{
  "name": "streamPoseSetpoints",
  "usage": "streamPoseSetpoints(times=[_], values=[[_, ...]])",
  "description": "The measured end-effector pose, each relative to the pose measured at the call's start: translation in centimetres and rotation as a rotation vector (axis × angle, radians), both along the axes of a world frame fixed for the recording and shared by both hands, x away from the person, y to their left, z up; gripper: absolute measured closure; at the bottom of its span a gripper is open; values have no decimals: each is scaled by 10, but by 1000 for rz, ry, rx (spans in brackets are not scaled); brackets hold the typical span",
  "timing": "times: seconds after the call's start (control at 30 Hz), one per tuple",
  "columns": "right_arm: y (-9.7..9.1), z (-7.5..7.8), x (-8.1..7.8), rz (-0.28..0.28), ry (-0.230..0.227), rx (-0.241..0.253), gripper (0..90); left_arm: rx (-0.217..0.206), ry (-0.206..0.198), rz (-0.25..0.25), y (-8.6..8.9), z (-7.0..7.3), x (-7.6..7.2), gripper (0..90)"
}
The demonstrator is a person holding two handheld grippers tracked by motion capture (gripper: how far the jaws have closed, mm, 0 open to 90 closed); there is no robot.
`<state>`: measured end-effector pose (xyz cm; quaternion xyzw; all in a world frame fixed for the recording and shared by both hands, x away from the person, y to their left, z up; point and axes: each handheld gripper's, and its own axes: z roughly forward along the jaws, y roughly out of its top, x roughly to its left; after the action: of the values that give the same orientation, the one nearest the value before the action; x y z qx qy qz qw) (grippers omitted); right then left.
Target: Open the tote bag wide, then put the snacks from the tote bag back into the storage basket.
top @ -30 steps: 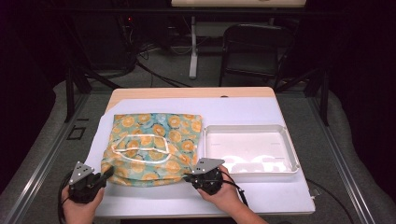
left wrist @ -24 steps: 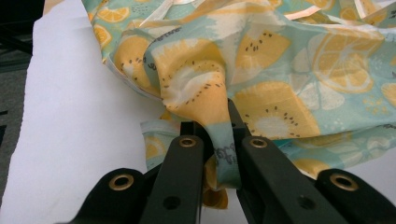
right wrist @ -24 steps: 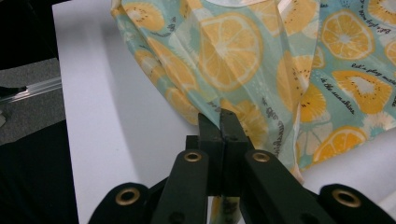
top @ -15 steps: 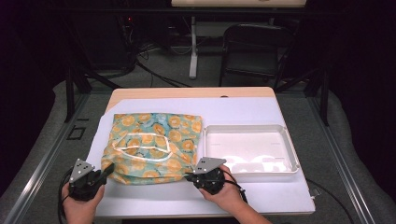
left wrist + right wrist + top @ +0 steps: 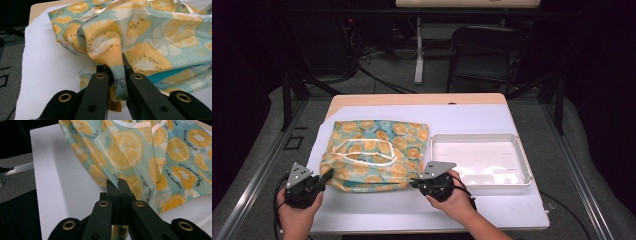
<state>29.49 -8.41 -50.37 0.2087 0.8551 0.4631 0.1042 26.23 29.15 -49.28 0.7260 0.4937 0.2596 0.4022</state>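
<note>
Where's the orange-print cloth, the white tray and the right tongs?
orange-print cloth [image 5: 377, 150], high view, middle of the fabric.
white tray [image 5: 481, 138], high view, far rim.
right tongs [image 5: 118, 185], right gripper view, tips shut on the cloth's edge.

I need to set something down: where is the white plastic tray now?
In the high view, the white plastic tray lies on the table's right half, directly right of the citrus-print cloth.

The fruit-print cloth [image 5: 140, 37] runs off the top and right edges of the left gripper view. Its pinched corner is hidden between the black jaws of the left gripper [image 5: 117, 75]. The words printed on the cloth are too small to read there.
</note>
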Motion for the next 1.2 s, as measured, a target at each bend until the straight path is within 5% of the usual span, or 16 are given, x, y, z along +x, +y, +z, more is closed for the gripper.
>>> streamPoseSetpoints(times=[0.63,1.2], values=[[1,23,8,-20,-74,24,900,34,-55,-10,-2,26,11,895],[-3,53,20,-35,-81,42,900,35,-79,-20,-1,51,24,895]])
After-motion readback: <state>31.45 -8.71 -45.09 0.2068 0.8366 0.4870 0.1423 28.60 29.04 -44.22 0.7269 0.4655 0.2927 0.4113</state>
